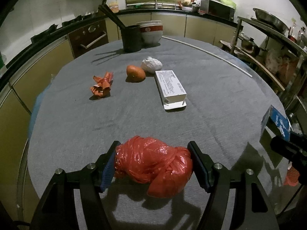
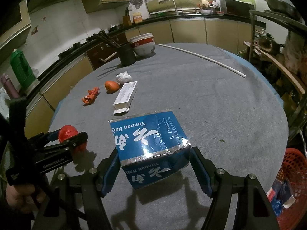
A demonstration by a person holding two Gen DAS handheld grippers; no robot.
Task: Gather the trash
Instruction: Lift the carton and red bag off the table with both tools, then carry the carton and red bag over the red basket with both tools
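I am gripping the knotted red plastic bag in my left gripper and the blue box in my right gripper, both lifted over the near edge of the grey table.

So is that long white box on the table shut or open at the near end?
Open: the long white box lies flat on the grey cloth, and its near end flap sticks out loose.
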